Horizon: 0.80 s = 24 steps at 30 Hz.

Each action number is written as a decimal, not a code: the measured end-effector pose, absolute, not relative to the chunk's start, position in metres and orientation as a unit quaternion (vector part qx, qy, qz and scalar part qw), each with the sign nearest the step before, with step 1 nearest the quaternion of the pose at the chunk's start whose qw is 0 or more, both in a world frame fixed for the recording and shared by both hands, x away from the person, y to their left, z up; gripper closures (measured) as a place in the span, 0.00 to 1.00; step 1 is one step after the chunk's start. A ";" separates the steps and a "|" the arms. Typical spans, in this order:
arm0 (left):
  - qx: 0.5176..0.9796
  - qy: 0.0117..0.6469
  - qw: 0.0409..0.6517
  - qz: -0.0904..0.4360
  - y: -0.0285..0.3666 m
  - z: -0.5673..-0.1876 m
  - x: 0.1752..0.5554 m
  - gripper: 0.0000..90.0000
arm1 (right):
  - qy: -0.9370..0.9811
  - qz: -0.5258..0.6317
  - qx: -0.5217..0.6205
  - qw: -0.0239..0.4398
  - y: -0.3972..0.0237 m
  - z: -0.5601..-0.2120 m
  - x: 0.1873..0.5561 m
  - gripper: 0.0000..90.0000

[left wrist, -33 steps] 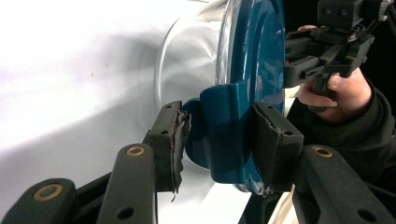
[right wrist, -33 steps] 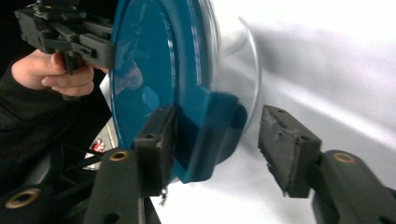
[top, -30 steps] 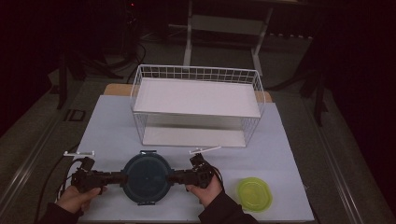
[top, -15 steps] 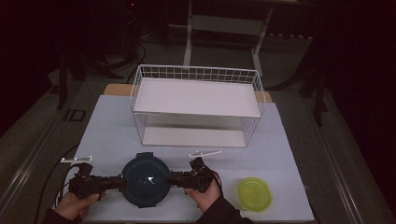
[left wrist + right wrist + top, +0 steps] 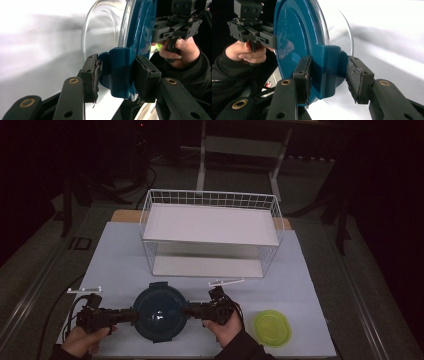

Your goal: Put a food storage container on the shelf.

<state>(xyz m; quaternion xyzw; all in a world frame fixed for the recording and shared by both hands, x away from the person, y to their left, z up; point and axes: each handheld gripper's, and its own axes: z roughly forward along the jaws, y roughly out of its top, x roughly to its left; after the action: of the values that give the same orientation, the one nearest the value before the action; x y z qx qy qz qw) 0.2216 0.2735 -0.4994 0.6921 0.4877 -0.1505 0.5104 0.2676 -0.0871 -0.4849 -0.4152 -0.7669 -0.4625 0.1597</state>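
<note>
Bowl: a clear glass bowl [image 5: 160, 312] with a blue lid [image 5: 141, 27], near the front edge of the table [image 5: 310, 285], held between the two grippers
Lid clips: blue tabs stick out at opposite sides; the left tab [image 5: 117, 72] and the right tab [image 5: 328, 72] are where the jaws sit
Left gripper: left gripper [image 5: 131, 314] comes in from the left, and in the left gripper view both pads are clamped on the blue tab, front and back
Right gripper: right gripper [image 5: 187, 310] reaches in from the right; in the right gripper view the near pad [image 5: 302, 77] presses the tab, the far pad [image 5: 358, 77] stands a little off it, so whether it grips is hard to call
Hands: left hand [image 5: 85, 340] and right hand [image 5: 224, 325] wrap the handles at the bottom edge, forearms cut off by the frame
Bowl contents: glare on the lid in the high view, inside not readable
Rack: white wire rack [image 5: 210, 232] with two shelves stands behind the bowl, well apart
Green lid: a yellow-green lid [image 5: 272, 327] lies flat, right of the right hand
Surroundings: the room past the table is dark, details lost
</note>
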 end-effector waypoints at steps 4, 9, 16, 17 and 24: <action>0.689 0.484 0.516 -0.156 0.266 -0.490 0.224 0.63 | -0.768 -0.464 -0.414 0.154 -0.095 -0.473 0.267 0.63; 0.684 0.477 0.529 -0.155 0.252 -0.476 0.232 0.63 | -0.762 -0.473 -0.418 0.143 -0.109 -0.455 0.271 0.62; 0.690 0.462 0.538 -0.147 0.237 -0.450 0.243 0.64 | -0.755 -0.491 -0.415 0.131 -0.127 -0.430 0.278 0.62; 0.690 0.459 0.540 -0.146 0.235 -0.445 0.245 0.64 | -0.753 -0.494 -0.415 0.130 -0.129 -0.427 0.279 0.62; 0.698 0.443 0.547 -0.133 0.222 -0.415 0.257 0.64 | -0.744 -0.513 -0.412 0.117 -0.144 -0.401 0.285 0.63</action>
<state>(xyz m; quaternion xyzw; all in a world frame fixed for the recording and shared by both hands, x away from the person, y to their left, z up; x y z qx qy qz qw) 0.2565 0.2218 -0.4150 0.6976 0.4433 -0.1334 0.5468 0.2851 -0.1439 -0.4014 -0.4117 -0.7441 -0.5130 0.1171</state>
